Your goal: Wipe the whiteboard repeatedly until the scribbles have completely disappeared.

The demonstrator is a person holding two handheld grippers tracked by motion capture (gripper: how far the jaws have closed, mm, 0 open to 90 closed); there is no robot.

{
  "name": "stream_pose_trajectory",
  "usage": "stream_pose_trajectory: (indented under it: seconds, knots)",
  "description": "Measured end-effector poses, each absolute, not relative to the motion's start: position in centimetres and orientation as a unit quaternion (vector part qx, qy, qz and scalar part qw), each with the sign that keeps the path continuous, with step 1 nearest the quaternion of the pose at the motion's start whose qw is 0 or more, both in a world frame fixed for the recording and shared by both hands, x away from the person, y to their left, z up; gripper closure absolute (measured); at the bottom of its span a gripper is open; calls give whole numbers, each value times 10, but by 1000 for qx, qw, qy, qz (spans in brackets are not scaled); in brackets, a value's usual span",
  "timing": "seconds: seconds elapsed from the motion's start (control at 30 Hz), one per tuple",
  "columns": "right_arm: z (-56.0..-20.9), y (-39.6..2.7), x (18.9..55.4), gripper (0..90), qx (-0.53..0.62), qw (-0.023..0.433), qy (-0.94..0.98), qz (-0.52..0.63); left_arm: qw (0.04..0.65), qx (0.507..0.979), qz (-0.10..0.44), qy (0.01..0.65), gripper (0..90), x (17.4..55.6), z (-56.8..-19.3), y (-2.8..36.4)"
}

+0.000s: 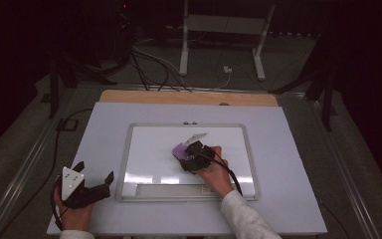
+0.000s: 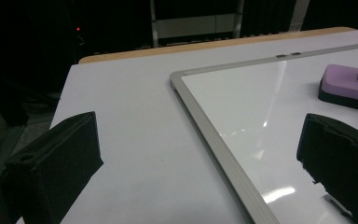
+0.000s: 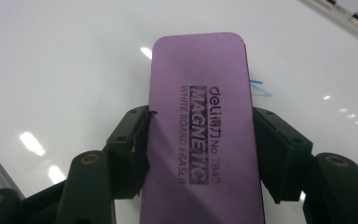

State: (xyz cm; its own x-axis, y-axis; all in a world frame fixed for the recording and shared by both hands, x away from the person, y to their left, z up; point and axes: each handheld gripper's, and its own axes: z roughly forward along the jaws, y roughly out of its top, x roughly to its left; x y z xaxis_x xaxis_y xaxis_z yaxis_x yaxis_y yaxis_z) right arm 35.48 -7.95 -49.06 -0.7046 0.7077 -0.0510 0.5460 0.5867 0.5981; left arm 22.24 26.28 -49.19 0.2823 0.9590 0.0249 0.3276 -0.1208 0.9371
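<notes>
Clamping the purple magnetic whiteboard eraser (image 3: 200, 135) by its long sides with my right gripper (image 3: 200, 140), both pads pressed tight, eraser lying flat on the whiteboard (image 1: 144, 149) about mid-board. A short blue marker streak (image 3: 259, 88) sits just off the eraser's right edge in the right gripper view. In the high view there's open white surface on the left half of the board and toward its far edge; the aluminium frame (image 2: 214, 144) is well clear of the eraser on all sides, and the tray strip (image 1: 174, 190) along the near edge sits just below my hand. My left gripper (image 1: 95, 180) rests on the white tabletop (image 1: 288, 209) beside the board's near-left corner, jaws spread wide with nothing between them, right jaw over the frame edge.
</notes>
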Motion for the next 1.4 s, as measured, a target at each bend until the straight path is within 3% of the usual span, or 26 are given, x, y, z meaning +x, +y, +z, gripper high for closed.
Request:
stream_pose_trajectory:
  seconds: [0.47, 0.73, 1.2, 1.4]
  knots:
    - [-492, -107, 381, 411, 435, 187, 842, 260, 450, 663, 350, 486, 4, 223, -492, 262]
    - [-492, -73, 362, 411, 364, 136, 875, 288, 450, 663, 350, 486, 4, 223, -492, 262]
    - [-492, -109, 390, 412, 458, 163, 831, 271, 450, 663, 349, 486, 4, 223, -492, 262]
    - [-492, -96, 381, 411, 434, 152, 844, 277, 450, 663, 349, 485, 4, 223, -492, 261]
